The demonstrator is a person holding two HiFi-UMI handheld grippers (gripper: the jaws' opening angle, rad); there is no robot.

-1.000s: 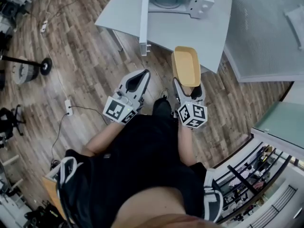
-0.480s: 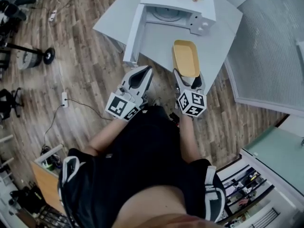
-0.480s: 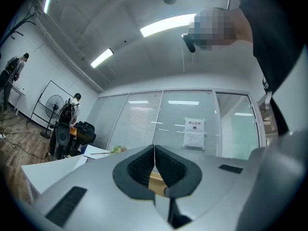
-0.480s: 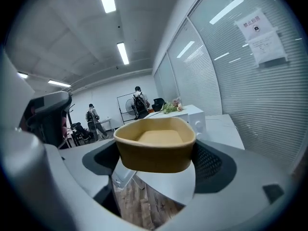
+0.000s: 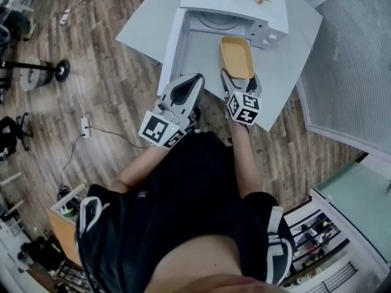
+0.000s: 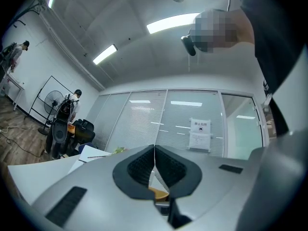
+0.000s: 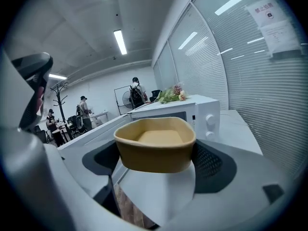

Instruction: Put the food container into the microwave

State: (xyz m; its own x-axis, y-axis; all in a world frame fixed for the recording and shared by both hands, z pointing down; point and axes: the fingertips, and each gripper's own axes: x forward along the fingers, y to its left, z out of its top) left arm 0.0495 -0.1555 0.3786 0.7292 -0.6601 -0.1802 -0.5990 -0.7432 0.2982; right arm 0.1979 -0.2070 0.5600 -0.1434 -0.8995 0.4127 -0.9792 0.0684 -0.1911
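- The food container (image 5: 237,56) is shown as smooth, matt, tan ware, plastic by its look;
- The microwave (image 5: 272,14) is cased in smooth white, with a slight sheen;
- The table (image 5: 287,72) is surfaced in a plain, pale grey, matt finish;
- The floor (image 5: 104,84) is laid in grained, wood-look planks;
- The left gripper (image 5: 194,81) and the right gripper (image 5: 239,76) are shelled in matt grey plastic; their pads (image 7: 208,160) are faced in black with a fine knurled texture;
- The person's clothing (image 5: 183,188) is made out as matt black cloth.
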